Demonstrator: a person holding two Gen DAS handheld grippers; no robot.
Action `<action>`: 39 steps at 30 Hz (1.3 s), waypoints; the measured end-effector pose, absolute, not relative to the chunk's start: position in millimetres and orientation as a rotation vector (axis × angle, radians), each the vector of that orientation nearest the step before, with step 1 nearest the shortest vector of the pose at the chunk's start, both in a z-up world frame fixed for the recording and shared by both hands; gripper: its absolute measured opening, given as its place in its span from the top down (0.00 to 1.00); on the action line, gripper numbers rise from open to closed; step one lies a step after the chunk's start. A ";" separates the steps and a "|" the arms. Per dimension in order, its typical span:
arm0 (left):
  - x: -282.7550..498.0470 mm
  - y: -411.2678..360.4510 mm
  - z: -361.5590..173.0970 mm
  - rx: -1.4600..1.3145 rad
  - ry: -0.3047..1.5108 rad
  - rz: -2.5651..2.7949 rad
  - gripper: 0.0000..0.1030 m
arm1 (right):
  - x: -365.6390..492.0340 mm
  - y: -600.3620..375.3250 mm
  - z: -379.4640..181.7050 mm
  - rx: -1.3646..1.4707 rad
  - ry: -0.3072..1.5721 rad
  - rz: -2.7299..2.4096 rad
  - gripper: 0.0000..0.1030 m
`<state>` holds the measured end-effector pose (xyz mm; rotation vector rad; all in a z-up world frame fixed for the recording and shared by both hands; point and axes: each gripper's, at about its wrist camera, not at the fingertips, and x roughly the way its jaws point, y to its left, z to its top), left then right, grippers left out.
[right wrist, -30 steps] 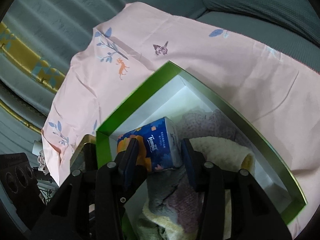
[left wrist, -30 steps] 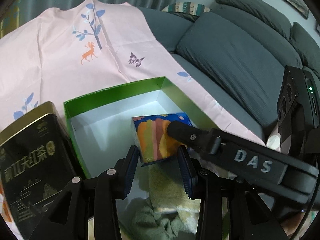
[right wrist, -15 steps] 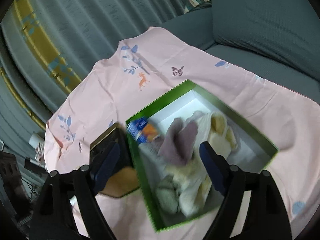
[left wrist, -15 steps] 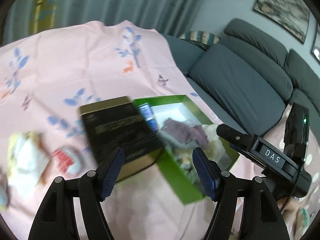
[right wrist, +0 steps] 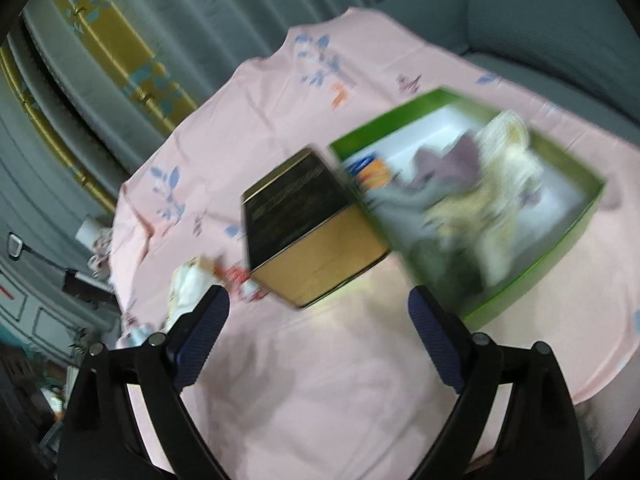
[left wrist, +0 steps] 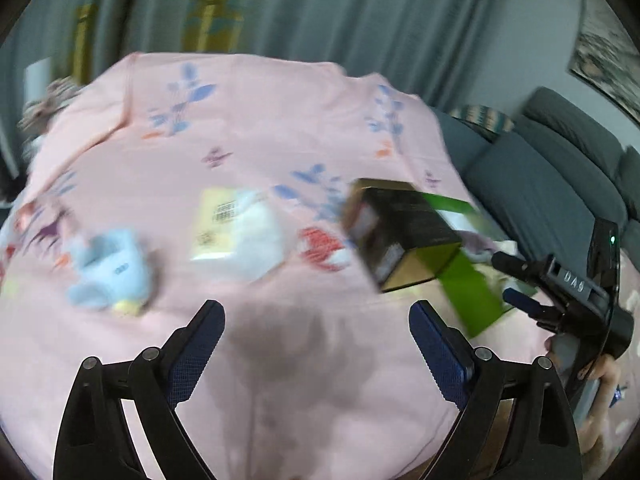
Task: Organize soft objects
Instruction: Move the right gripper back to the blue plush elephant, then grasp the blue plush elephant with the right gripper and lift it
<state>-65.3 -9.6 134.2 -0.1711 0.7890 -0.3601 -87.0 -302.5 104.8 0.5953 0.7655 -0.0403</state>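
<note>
Both grippers pulled back from the box (right wrist: 472,208), left gripper (left wrist: 316,354) and right gripper (right wrist: 318,340) now wide apart, empty. Tissue pack (right wrist: 370,170) sits inside (drop done). Plush (left wrist: 110,268) ahead-left of left gripper looks next.

- The pink cloth (left wrist: 280,128) ahead of both grippers is thin, matt woven fabric with printed motifs.
- The green box (right wrist: 560,240), ahead and right of the right gripper (right wrist: 318,328), looks like smooth card, white inside.
- The towels (right wrist: 492,200) in it look fluffy.
- The dark tin (right wrist: 296,196) beside it has a glossy, metallic gold-edged finish.
- The gripper fingers (left wrist: 196,348) are matt black plastic with ribbed blue pads.
</note>
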 end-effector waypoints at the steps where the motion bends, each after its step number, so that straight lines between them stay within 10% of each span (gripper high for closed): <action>1: -69.1 3.2 127.7 -0.181 0.799 -0.336 0.09 | -82.6 -290.3 101.4 0.595 0.783 -0.027 0.12; 25: -90.2 166.2 71.2 -0.510 0.872 -0.017 0.09 | 53.3 1.0 90.3 0.162 0.992 0.406 0.29; 30: -95.7 171.1 71.8 -0.508 0.875 -0.011 0.09 | 78.9 41.3 57.5 0.081 1.056 0.360 0.44; 34: -98.7 174.3 73.9 -0.514 0.868 -0.010 0.09 | 83.9 35.2 40.9 0.162 1.085 0.424 0.77; 39: -98.4 173.6 77.3 -0.505 0.856 -0.015 0.09 | 58.9 15.5 66.2 0.164 1.037 0.460 0.84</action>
